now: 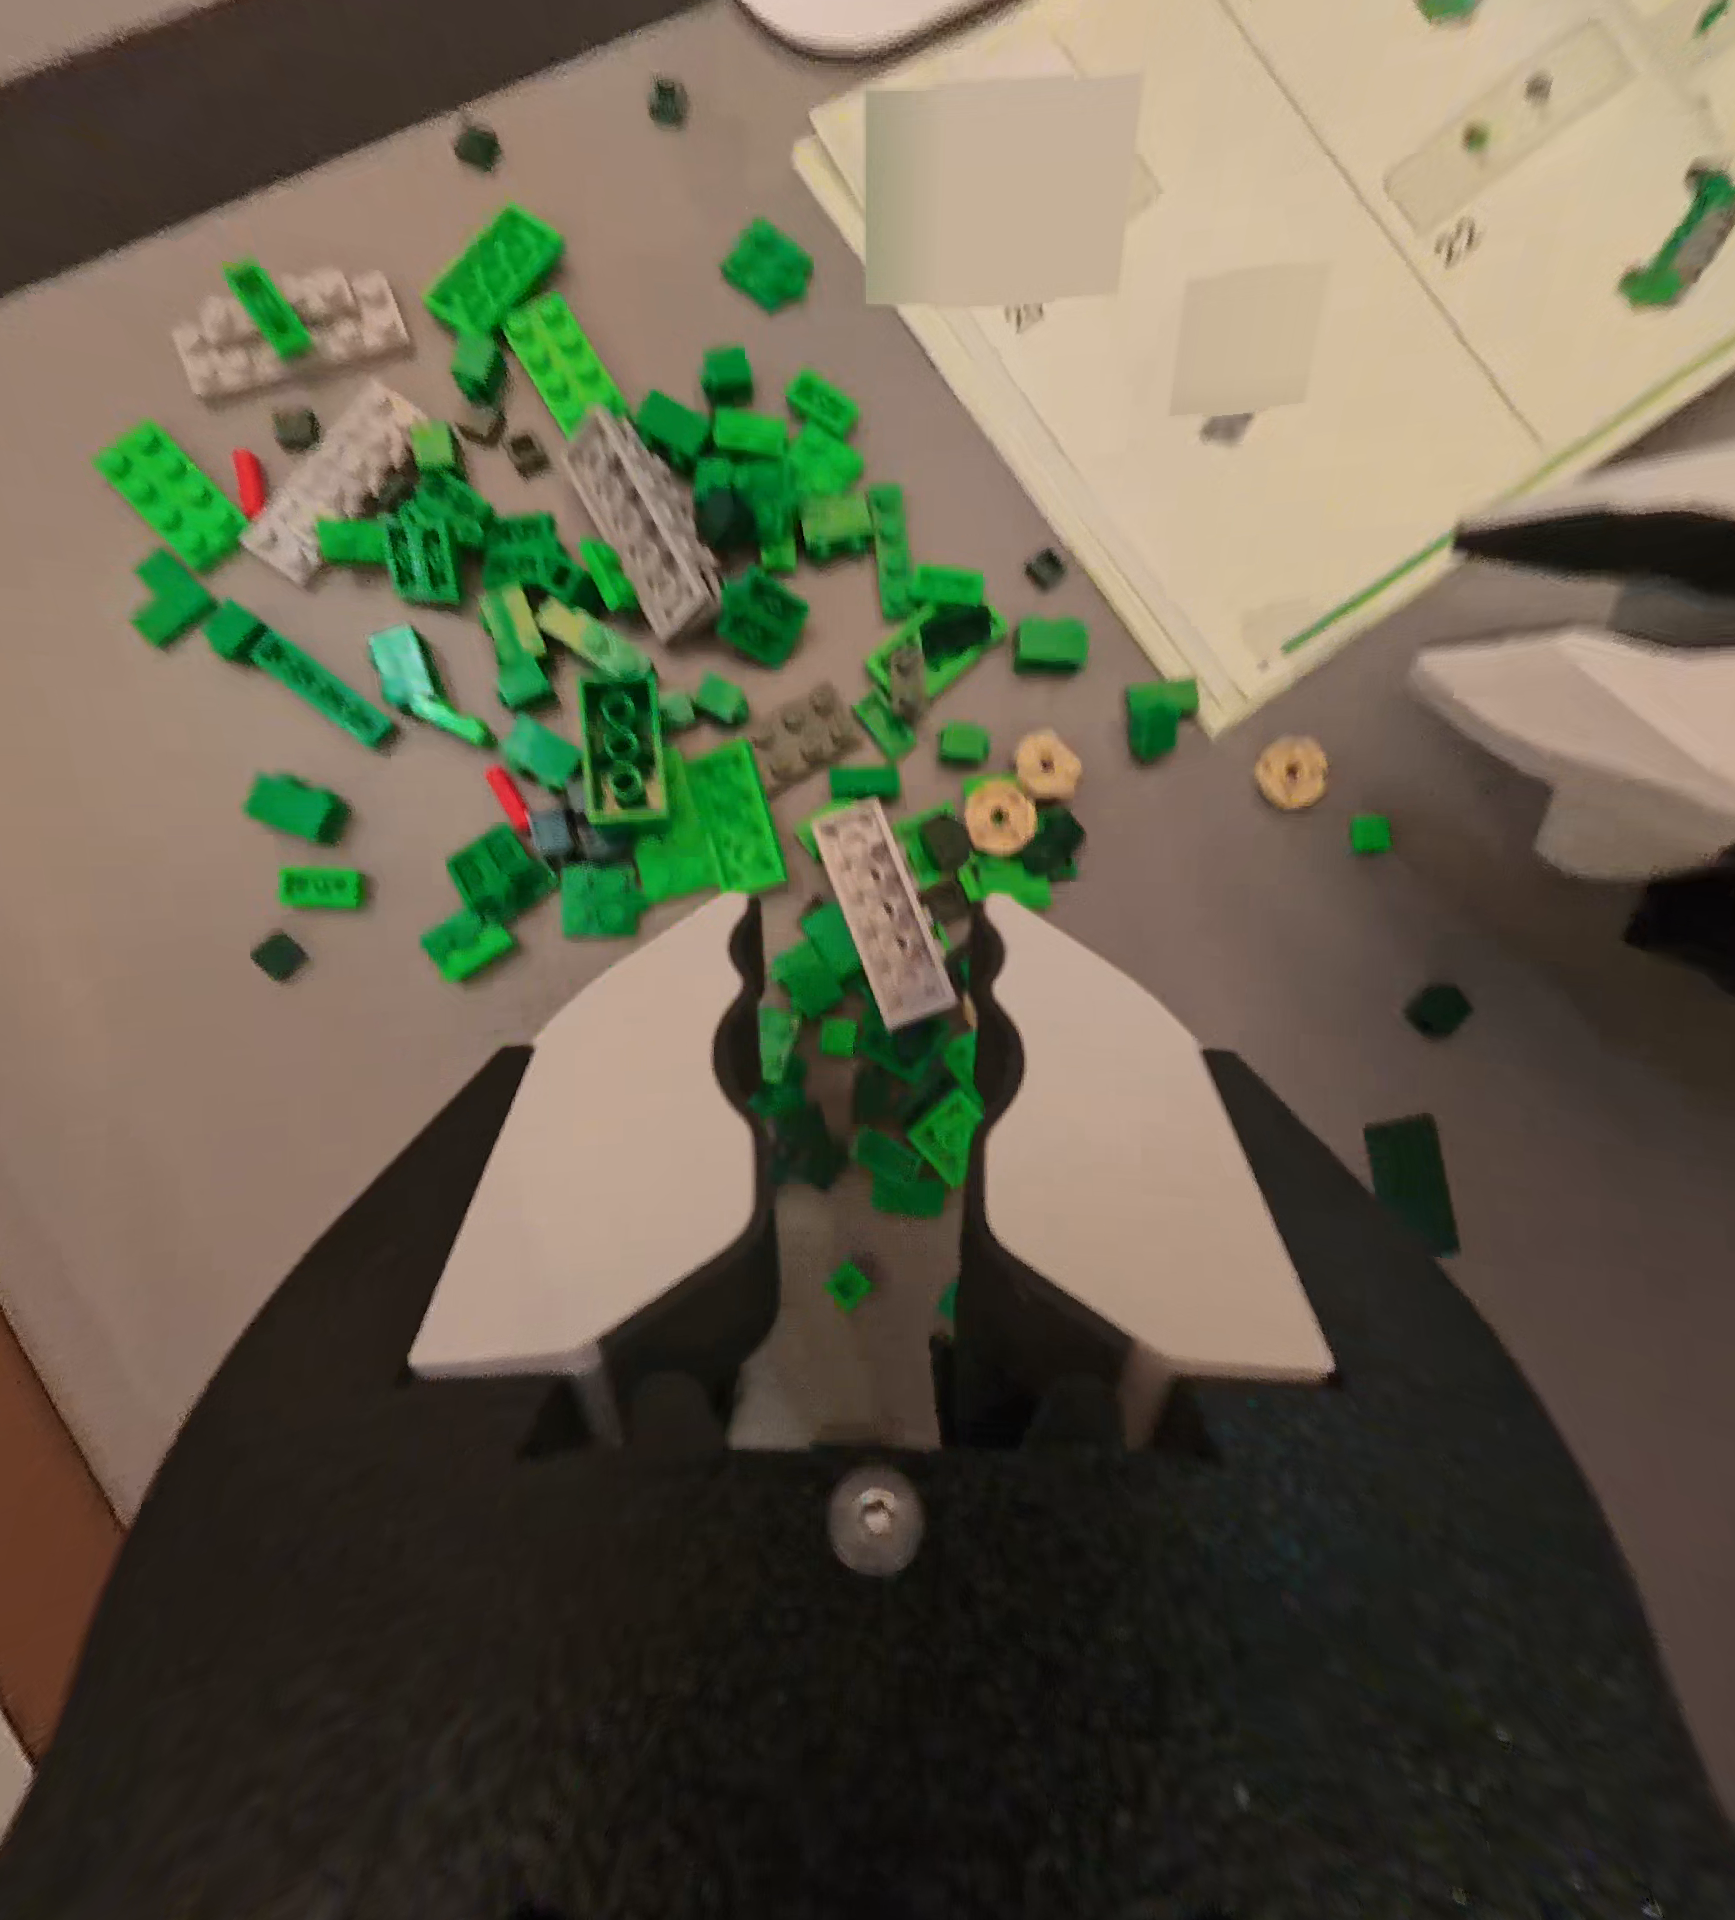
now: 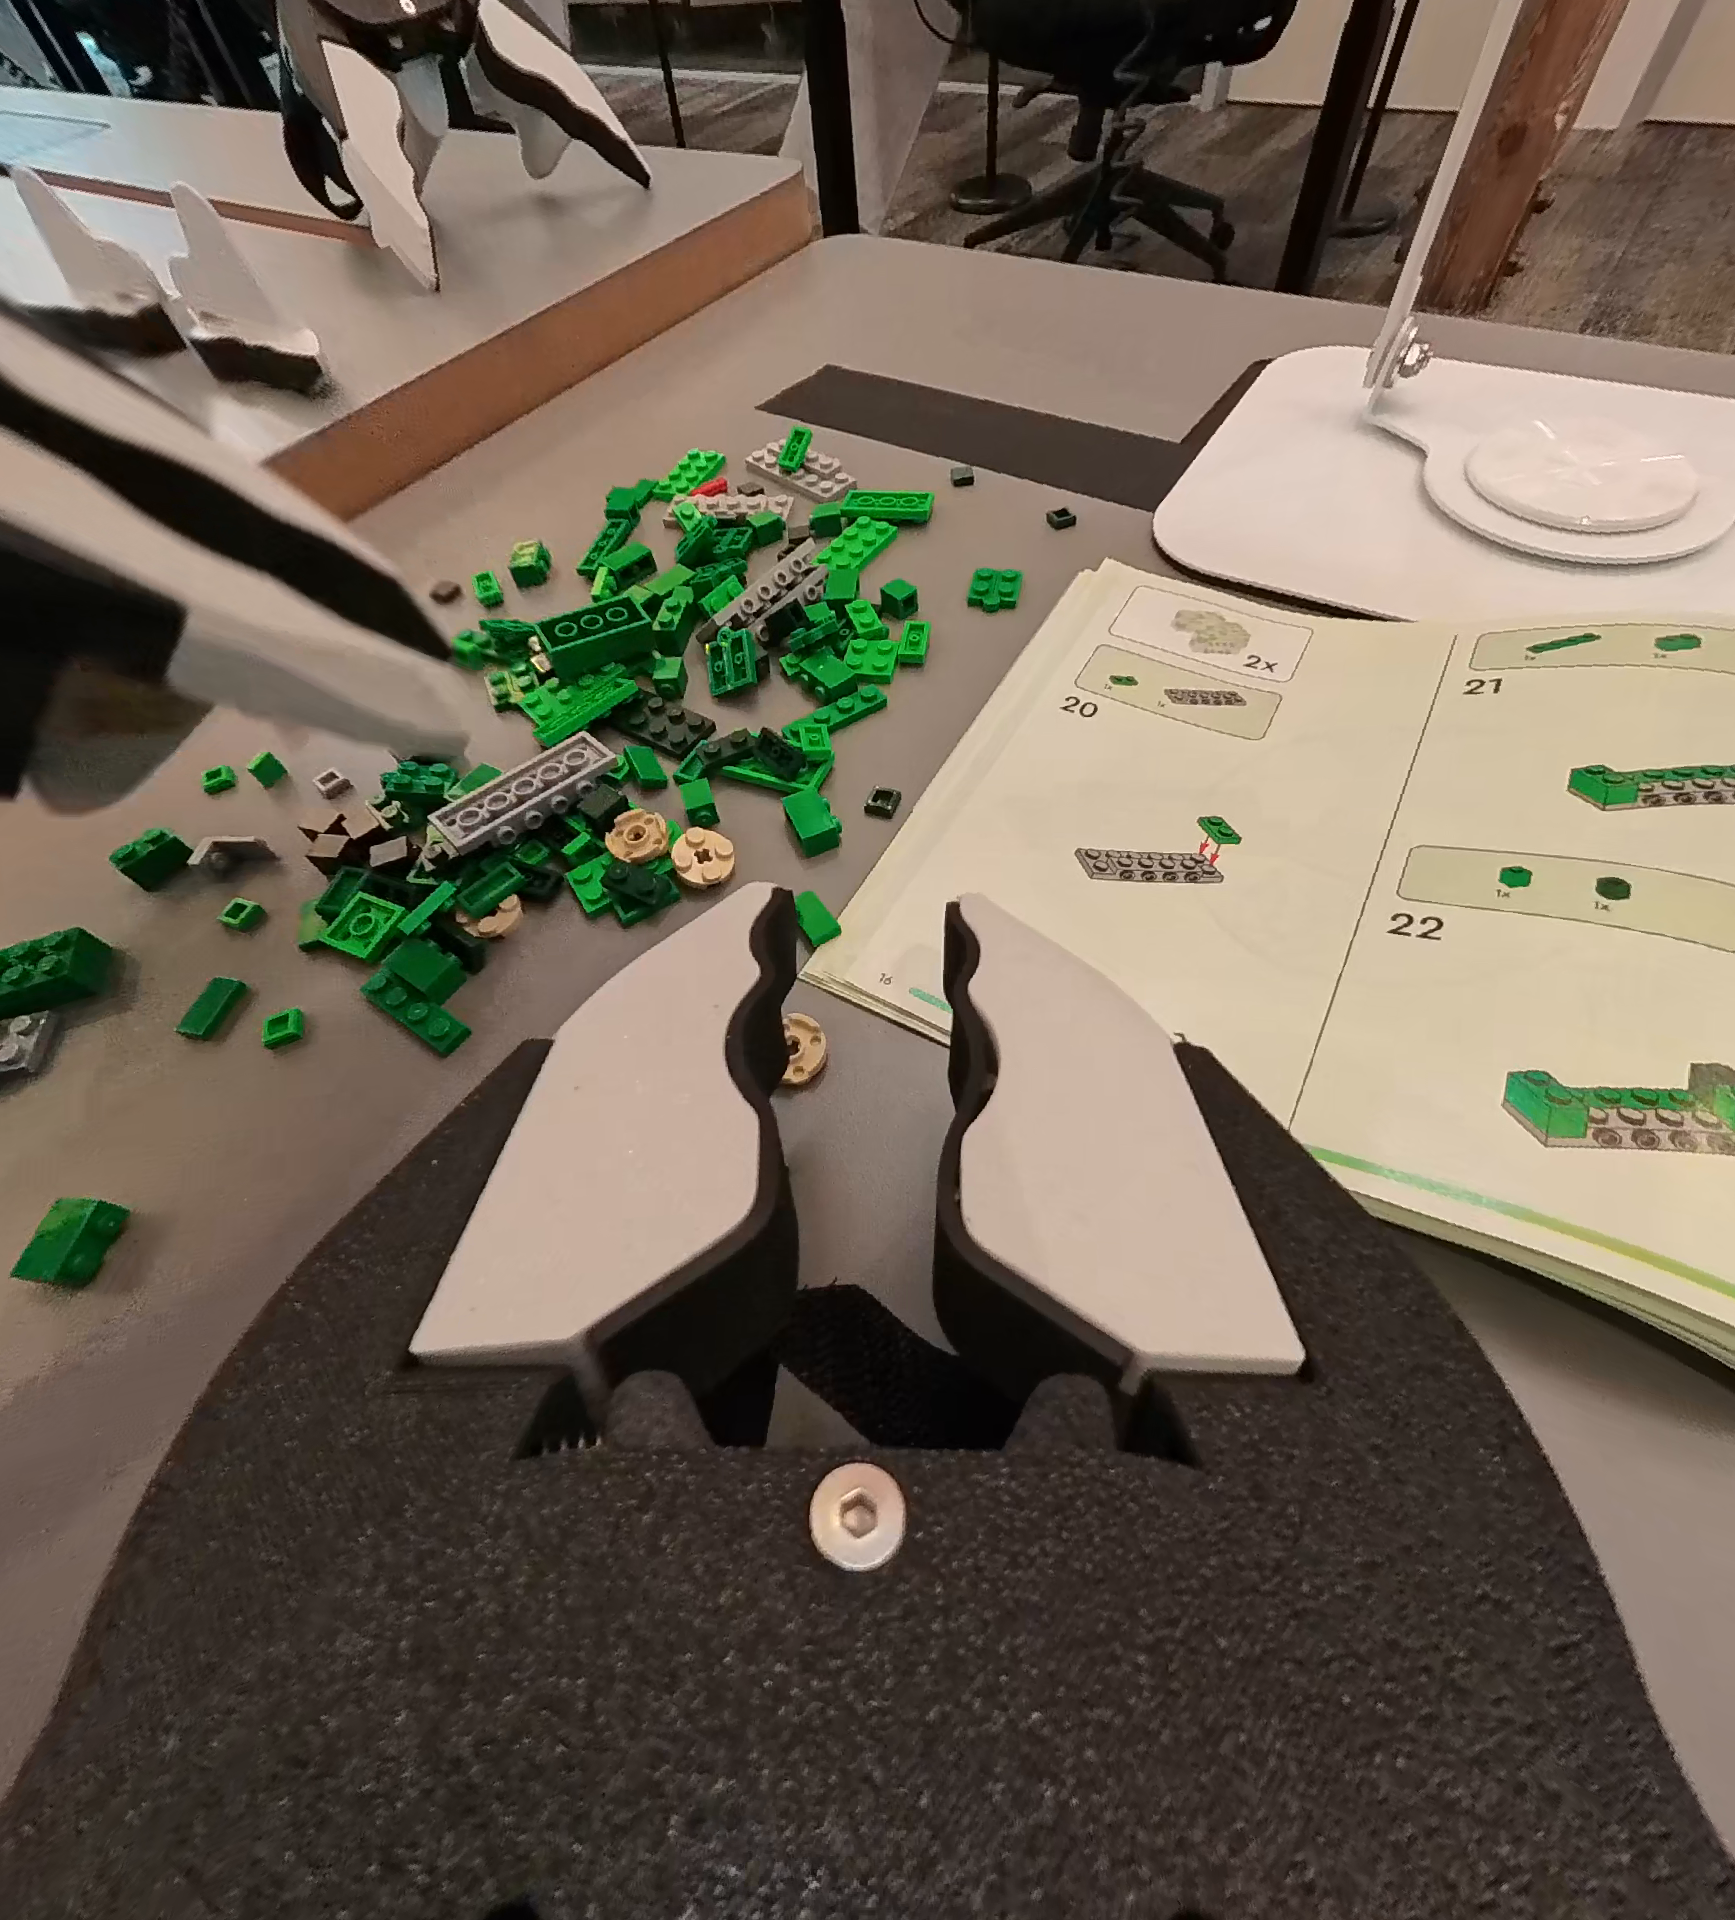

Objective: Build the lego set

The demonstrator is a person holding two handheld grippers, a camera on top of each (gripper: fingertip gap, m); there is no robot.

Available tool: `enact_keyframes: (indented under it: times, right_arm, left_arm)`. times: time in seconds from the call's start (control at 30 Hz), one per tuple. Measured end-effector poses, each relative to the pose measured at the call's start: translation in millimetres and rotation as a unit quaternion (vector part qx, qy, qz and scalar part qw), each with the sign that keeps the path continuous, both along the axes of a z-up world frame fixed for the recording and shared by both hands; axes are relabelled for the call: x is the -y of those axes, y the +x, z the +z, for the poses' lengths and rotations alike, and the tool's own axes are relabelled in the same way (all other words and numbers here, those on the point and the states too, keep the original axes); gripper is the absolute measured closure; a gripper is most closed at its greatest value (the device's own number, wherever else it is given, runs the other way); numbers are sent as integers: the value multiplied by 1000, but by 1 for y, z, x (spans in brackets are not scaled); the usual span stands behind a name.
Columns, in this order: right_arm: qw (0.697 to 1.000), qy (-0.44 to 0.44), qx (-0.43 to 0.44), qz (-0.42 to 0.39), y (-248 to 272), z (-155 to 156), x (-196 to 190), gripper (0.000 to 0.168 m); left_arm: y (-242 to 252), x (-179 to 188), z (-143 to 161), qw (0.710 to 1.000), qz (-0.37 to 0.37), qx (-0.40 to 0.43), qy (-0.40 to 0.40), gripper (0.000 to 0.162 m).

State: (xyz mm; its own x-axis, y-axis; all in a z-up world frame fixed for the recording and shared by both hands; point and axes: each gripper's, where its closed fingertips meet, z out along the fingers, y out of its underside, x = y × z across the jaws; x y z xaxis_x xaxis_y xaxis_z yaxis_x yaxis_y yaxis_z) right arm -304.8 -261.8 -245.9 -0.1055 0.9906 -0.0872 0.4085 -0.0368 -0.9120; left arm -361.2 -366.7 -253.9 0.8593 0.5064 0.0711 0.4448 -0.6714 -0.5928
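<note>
Left gripper (image 1: pixel 868 914) hangs over brick pile (image 1: pixel 572 582), fingers parted, nothing between them; long grey plate (image 1: pixel 884 914) lies on table in line with gap, contact unclear through blur. Right gripper (image 2: pixel 868 909) fingers parted, empty, low above table beside open instruction booklet (image 2: pixel 1414 883). Tan round plates: four, one (image 2: pixel 803 1049) just past right fingertips. Red pieces: two in left wrist view. Grey table (image 2: pixel 219 1195); white lamp base (image 2: pixel 1362 499); office chair (image 2: pixel 1102 135) behind.
</note>
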Motion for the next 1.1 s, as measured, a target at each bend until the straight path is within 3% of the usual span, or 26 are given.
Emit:
enact_keyframes:
  times: [0.2, 0.53, 0.67, 0.8, 0.87, 0.93, 1.1]
  right_arm:
    - [1000, 2, -1, 0, 0, 0, 0, 142]
    - [1000, 1, -1, 1, 0, 0, 0, 141]
    - [1000, -1, -1, 1, -1, 0, 0, 141]
    - [1000, 0, -8, 16, 0, 2, 4, 134]
    - [997, 1, -40, 62, 2, 11, 17, 133]
    - [981, -6, -99, 168, 13, 26, 47, 129]
    - [878, -69, -215, 421, 74, 62, 112, 134]
  left_arm:
    - [13, 3, -22, 1000, -12, 3, -18, 128]
    - [6, 4, -28, 999, -15, -15, -39, 145]
    - [-3, 12, -11, 999, 11, -47, -1, 145]
    - [8, 18, 11, 994, 18, -22, 102, 145]
    - [34, 17, 20, 984, -13, 43, 172, 145]
    - [64, 21, 23, 968, -54, 121, 214, 145]
    - [128, 39, 36, 913, -160, 270, 262, 145]
